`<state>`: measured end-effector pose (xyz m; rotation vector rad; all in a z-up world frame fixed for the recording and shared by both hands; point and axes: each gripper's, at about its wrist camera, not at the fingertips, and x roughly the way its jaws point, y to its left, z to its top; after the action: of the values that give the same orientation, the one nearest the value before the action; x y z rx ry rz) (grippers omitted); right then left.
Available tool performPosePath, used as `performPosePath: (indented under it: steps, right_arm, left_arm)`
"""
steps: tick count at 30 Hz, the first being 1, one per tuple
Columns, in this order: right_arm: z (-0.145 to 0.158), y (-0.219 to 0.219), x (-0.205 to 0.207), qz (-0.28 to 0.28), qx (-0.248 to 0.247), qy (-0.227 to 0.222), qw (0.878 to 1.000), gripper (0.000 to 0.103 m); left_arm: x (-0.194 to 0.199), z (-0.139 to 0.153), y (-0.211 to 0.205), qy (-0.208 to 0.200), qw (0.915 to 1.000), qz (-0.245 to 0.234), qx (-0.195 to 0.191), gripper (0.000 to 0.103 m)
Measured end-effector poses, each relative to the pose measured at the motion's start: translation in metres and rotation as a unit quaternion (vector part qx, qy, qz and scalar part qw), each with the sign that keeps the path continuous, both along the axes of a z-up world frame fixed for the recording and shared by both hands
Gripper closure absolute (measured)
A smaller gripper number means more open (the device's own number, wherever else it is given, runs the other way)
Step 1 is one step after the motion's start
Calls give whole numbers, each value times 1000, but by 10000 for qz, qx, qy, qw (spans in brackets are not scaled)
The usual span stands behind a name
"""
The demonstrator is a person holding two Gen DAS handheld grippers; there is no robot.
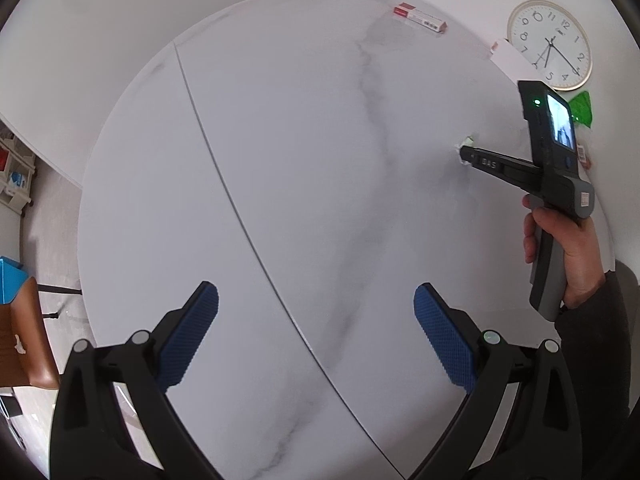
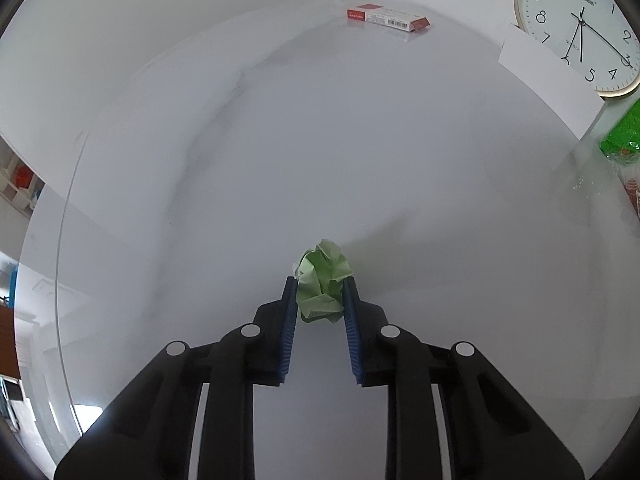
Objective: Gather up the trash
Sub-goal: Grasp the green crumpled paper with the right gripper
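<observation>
A crumpled pale green paper ball (image 2: 323, 280) rests on the white marble table (image 2: 260, 168). My right gripper (image 2: 320, 283) is shut on it, both blue pads pressing its sides. In the left wrist view that gripper (image 1: 466, 152) reaches in from the right in a person's hand (image 1: 568, 248), with a scrap of the paper (image 1: 466, 141) showing at its tip. My left gripper (image 1: 316, 292) hangs open above the bare table (image 1: 300, 120), and nothing lies between its fingers. A red and white carton (image 2: 388, 18) lies at the table's far edge.
A round wall clock (image 2: 580, 26) leans at the far right with a white card (image 2: 548, 80) in front of it. A green bag (image 2: 624, 132) sits at the right edge. A brown chair (image 1: 24, 332) stands off the table's left side.
</observation>
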<state>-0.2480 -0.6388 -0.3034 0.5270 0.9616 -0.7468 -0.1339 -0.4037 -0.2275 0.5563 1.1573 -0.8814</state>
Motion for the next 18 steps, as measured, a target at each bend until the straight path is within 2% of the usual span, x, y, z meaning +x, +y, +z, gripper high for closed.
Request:
performPosePath:
  steps: [3, 8, 13, 18]
  right_arm:
    - [10, 2, 0, 7, -44, -72, 10000, 81]
    - [47, 60, 6, 331, -176, -281, 9989, 81]
    - [77, 162, 29, 954, -62, -569, 9938, 80]
    - [85, 276, 78, 1741, 301, -773, 9812, 80]
  left_arm:
    - [8, 7, 12, -40, 9999, 84, -104, 9]
    - [25, 21, 46, -113, 9992, 233, -305, 9]
    - [55, 34, 119, -351, 9973, 501, -395, 9]
    - [91, 38, 213, -569, 9926, 1029, -313, 9]
